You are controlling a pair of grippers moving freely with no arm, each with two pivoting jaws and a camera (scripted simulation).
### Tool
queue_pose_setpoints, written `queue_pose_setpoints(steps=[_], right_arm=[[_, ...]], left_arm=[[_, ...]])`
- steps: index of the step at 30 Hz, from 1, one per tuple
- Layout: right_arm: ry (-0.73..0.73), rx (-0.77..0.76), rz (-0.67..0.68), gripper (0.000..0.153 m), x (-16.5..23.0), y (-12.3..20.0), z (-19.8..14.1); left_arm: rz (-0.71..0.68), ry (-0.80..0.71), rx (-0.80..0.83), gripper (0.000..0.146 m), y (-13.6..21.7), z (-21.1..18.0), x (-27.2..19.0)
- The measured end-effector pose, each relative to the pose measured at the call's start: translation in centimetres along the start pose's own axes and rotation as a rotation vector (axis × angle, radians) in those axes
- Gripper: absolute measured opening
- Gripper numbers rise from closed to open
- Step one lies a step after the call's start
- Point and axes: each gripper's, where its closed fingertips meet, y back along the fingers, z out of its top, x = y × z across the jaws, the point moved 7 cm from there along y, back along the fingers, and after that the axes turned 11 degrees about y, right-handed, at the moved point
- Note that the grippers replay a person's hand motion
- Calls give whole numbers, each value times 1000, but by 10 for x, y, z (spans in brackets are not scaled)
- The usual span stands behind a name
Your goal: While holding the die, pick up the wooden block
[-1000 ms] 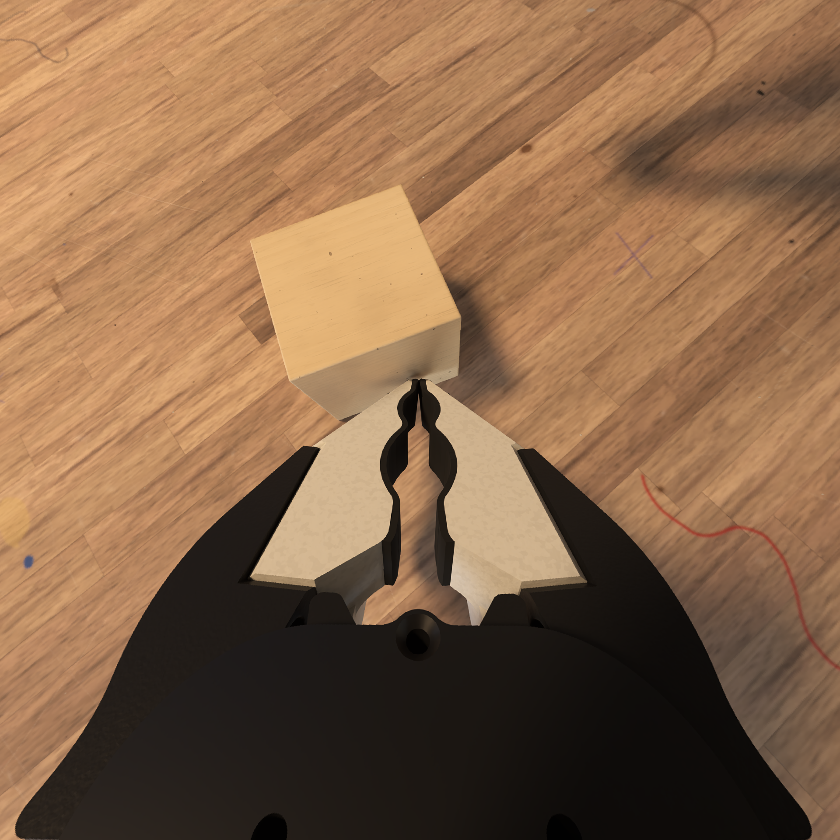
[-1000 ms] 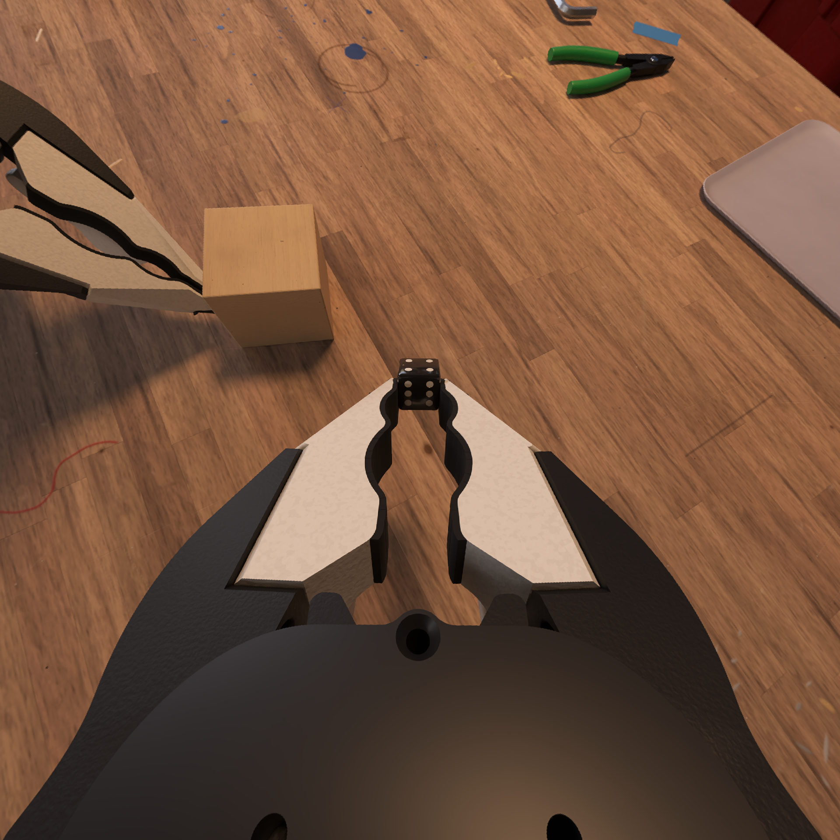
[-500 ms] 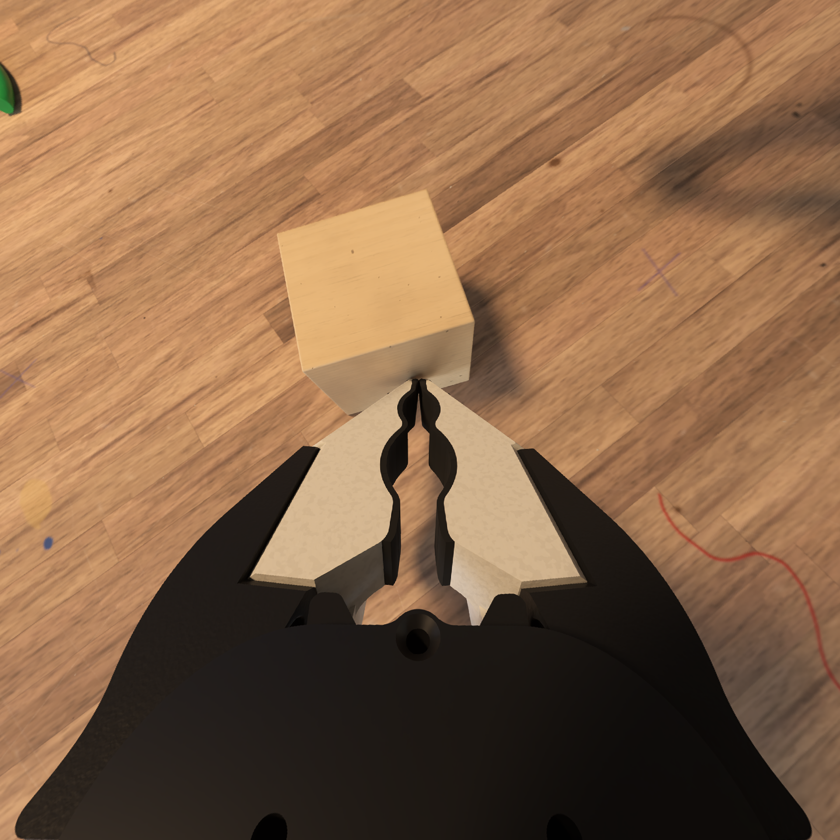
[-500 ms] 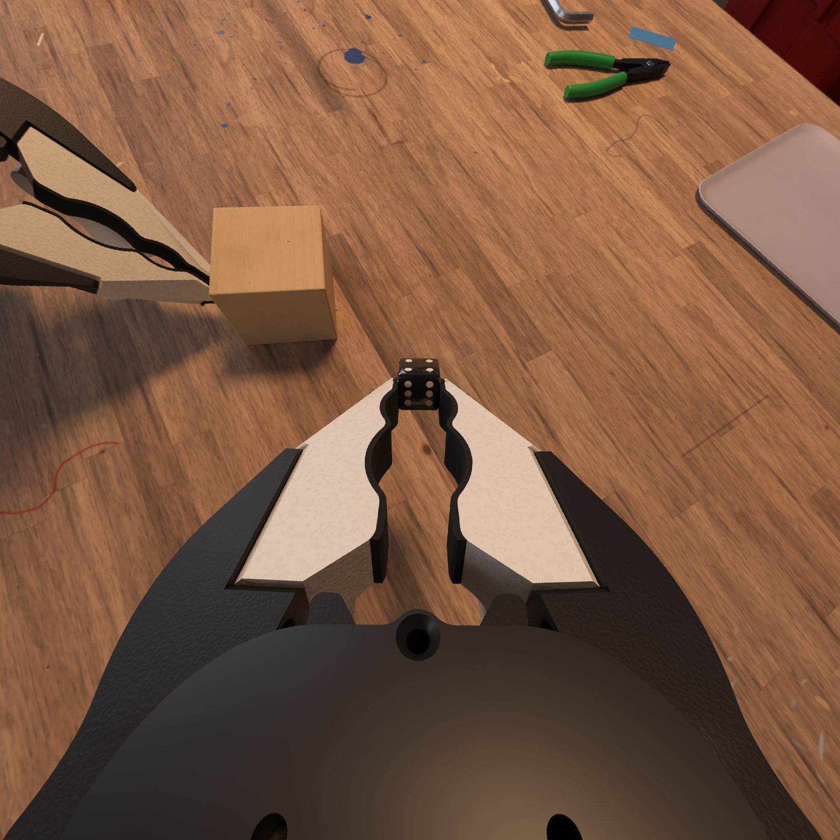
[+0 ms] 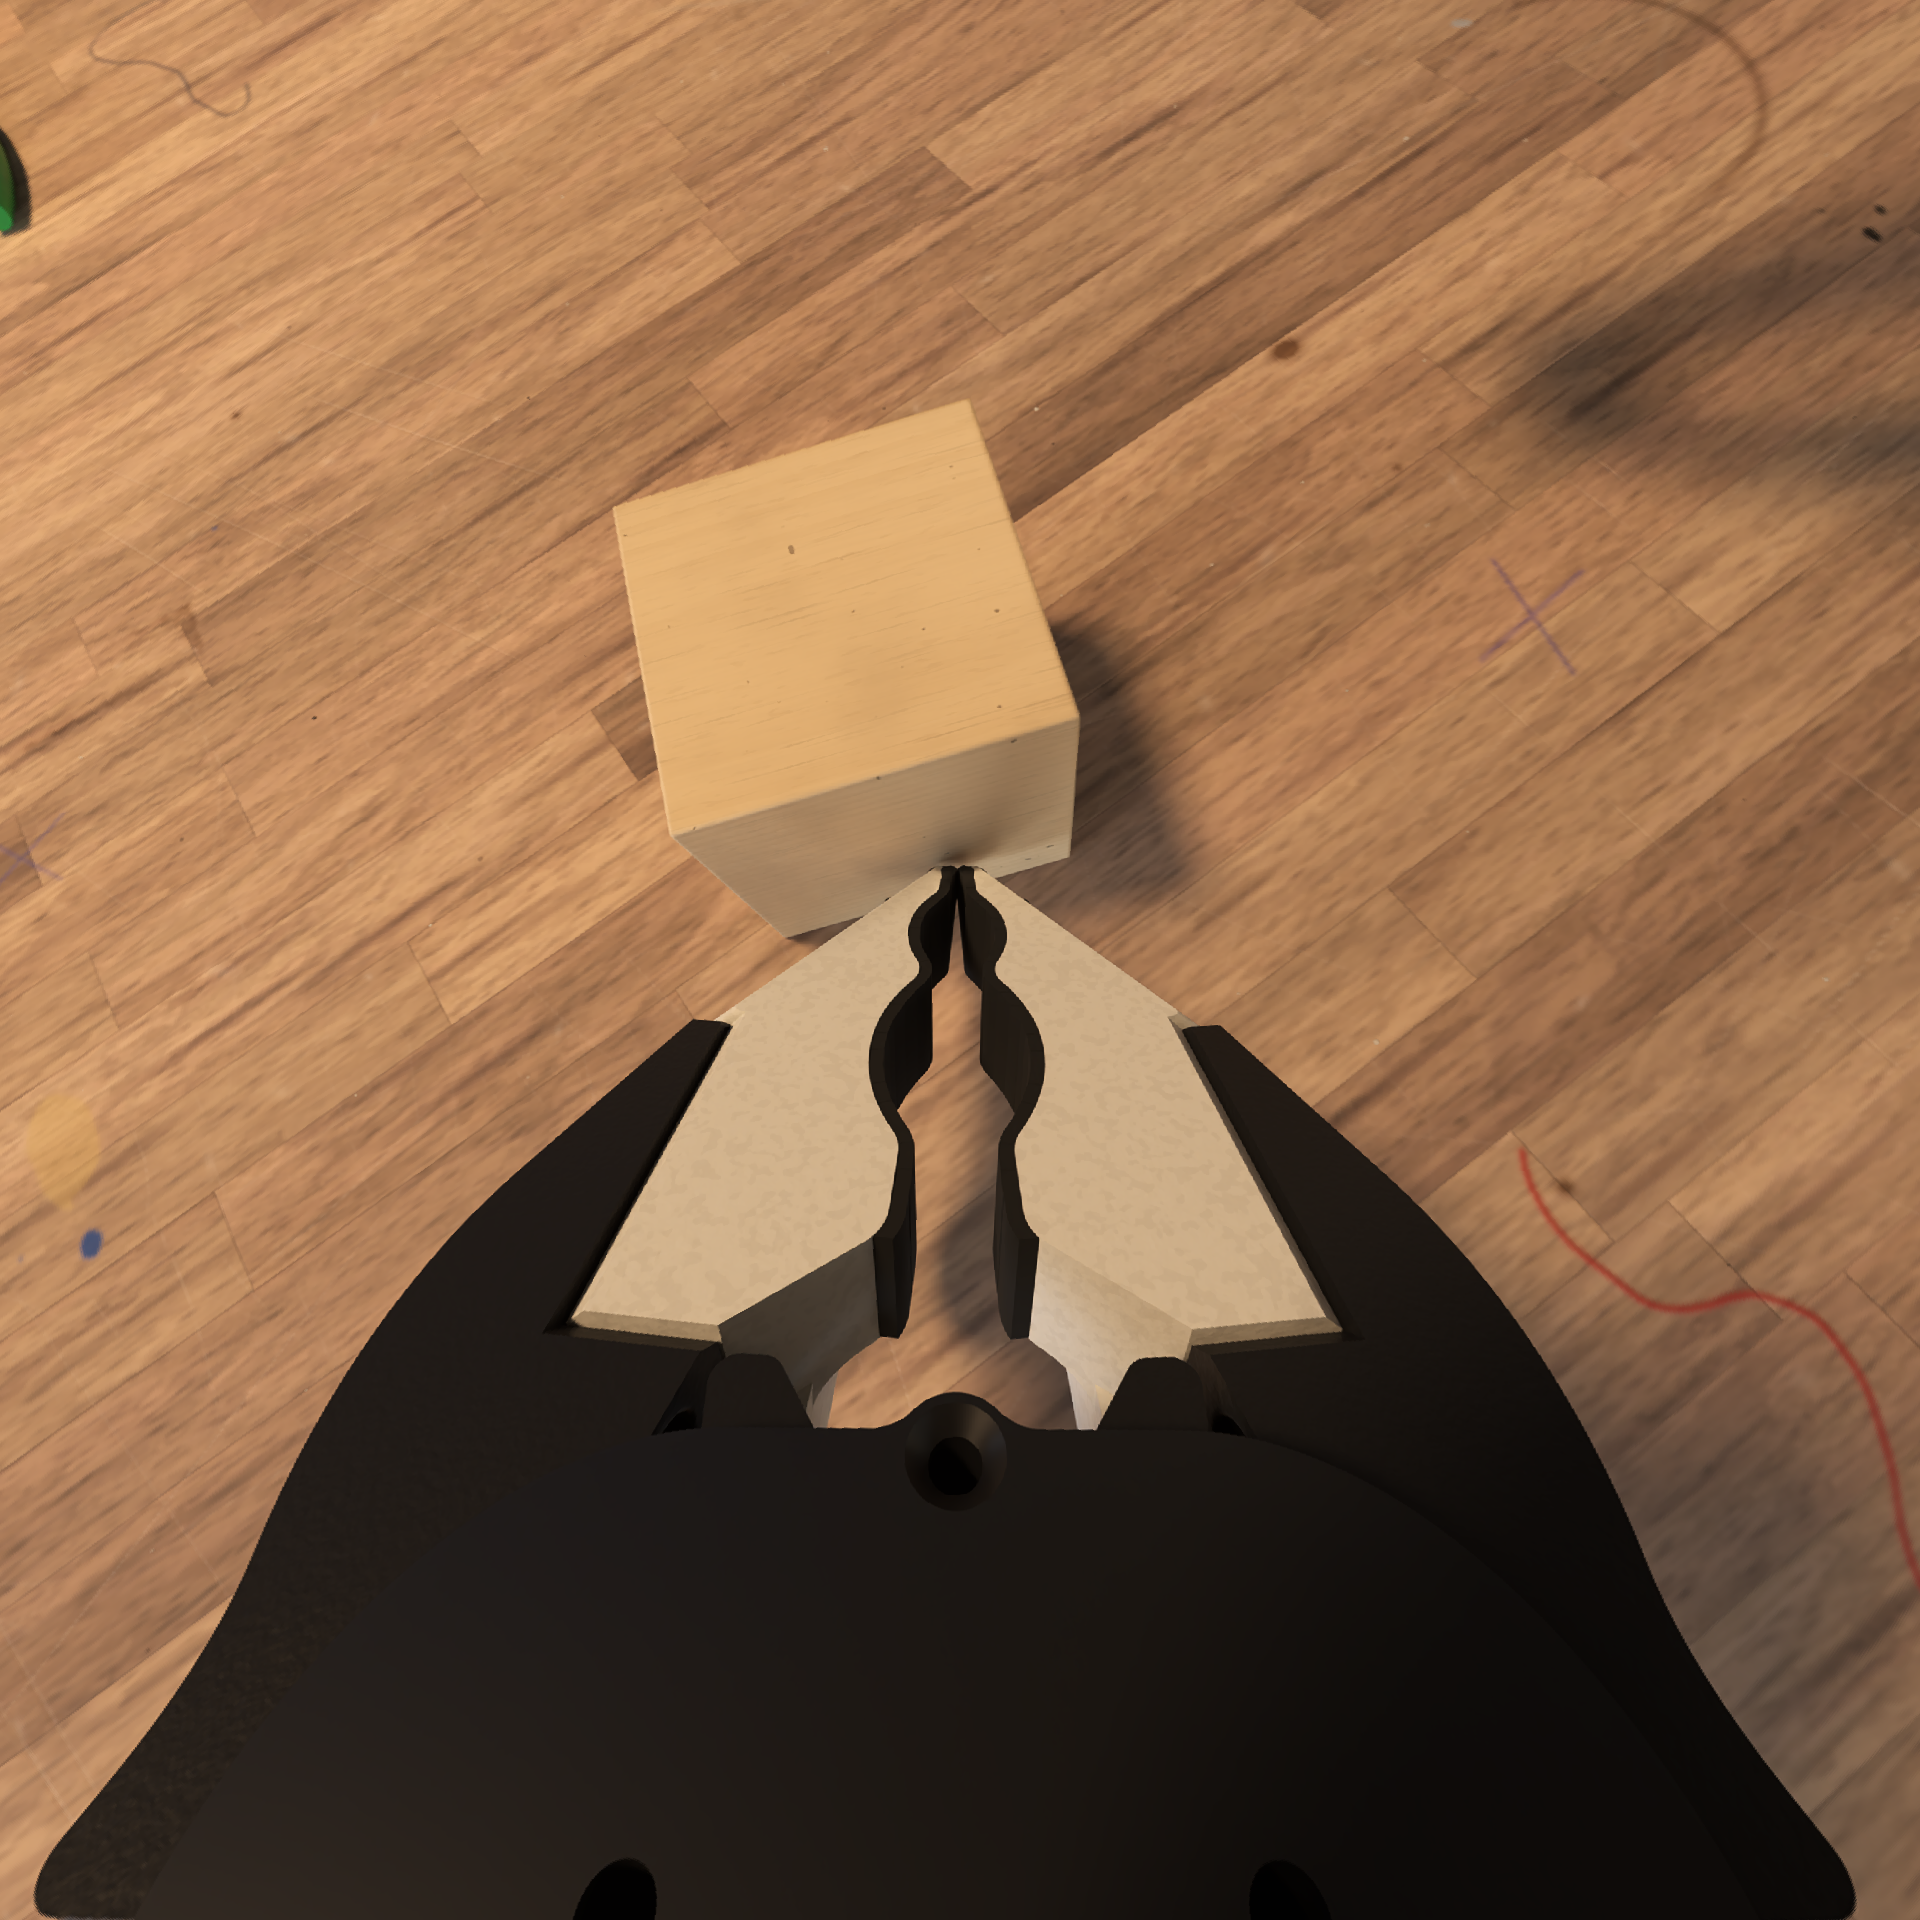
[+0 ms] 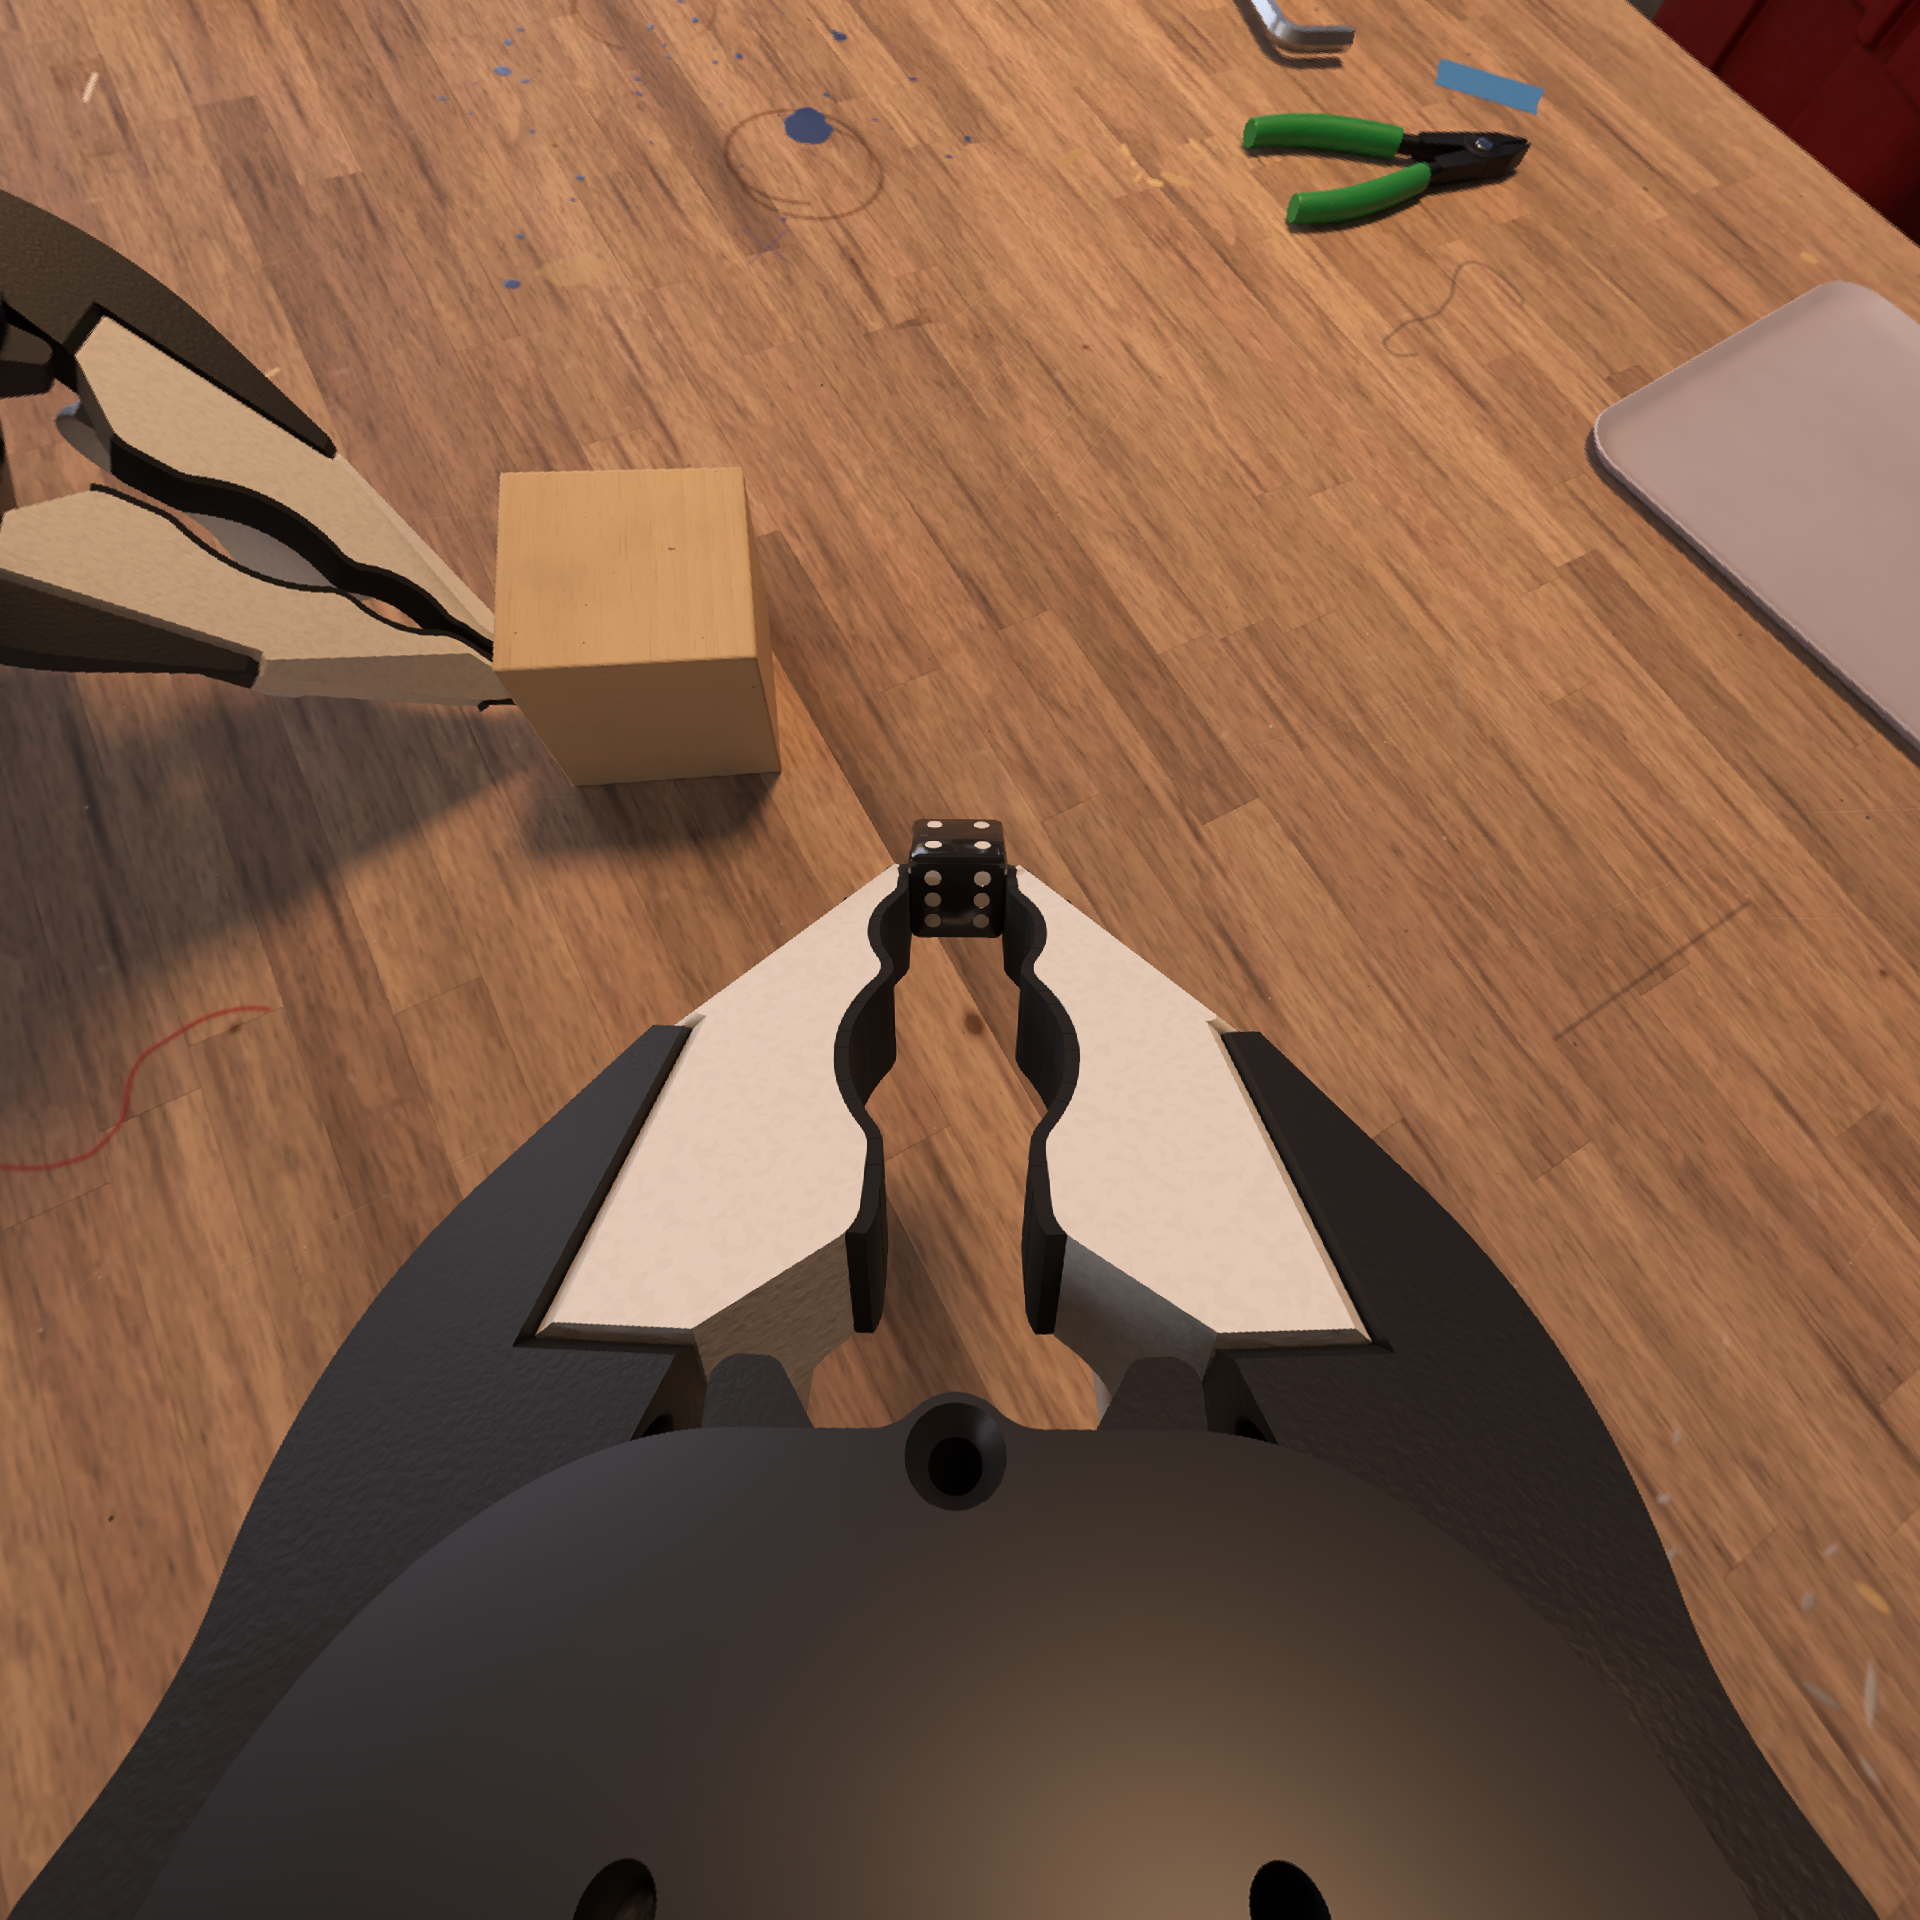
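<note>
A pale wooden block stands on the wooden table. My left gripper is shut and empty, its tips touching the block's near side low down. In the right wrist view the block is left of centre with the left gripper against its left side. My right gripper is shut on a small black die with white dots, held above the table to the right of the block and nearer the camera.
Green-handled pliers lie far right at the back, with a blue tape strip and a metal key beyond. A grey tray lies at the right edge. A red scribble marks the table.
The block has slid and turned a little against the left gripper's shut tips, and that gripper has shifted with it. The right gripper holds the die almost still.
</note>
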Motion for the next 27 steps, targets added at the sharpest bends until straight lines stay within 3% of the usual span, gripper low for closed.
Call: queue_pose_setpoints(steps=[4,7,11,15,24,27], right_arm=[[0,2,4,16,0,-1,0],[-1,0,5,16,0,0,0],[-3,-8,3,16,-1,3,0],[-2,-15,0,16,-1,6,1],[8,-26,-22,16,-2,15,6],[6,-27,-26,16,-3,17,6]], left_arm=[[22,-4,-3,0,5,1,-4],[108,63,-28,21,11,1,-7],[176,223,-39,63,13,0,-3],[167,351,-74,87,8,1,2],[188,335,-76,114,-11,10,6],[167,328,-65,115,-15,12,7]])
